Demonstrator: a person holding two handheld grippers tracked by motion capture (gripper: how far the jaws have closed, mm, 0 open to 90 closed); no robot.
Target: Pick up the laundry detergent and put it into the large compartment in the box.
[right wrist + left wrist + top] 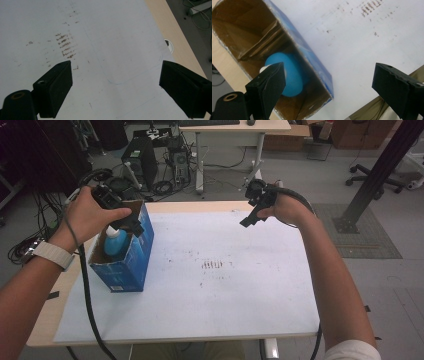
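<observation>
below left hand-held gripper (pixel 329 82): boxed bottle (pixel 287 75)

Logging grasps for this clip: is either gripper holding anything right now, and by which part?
Nothing is held. The left gripper hangs open above the blue bottle in the box; the right gripper is open over the table.

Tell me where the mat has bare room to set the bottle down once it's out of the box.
The white mat is bare right of the blue box, around the brown smudges and out to its right edge. Crowding is at the left edge, where the left tool hovers open over the bottle.
</observation>
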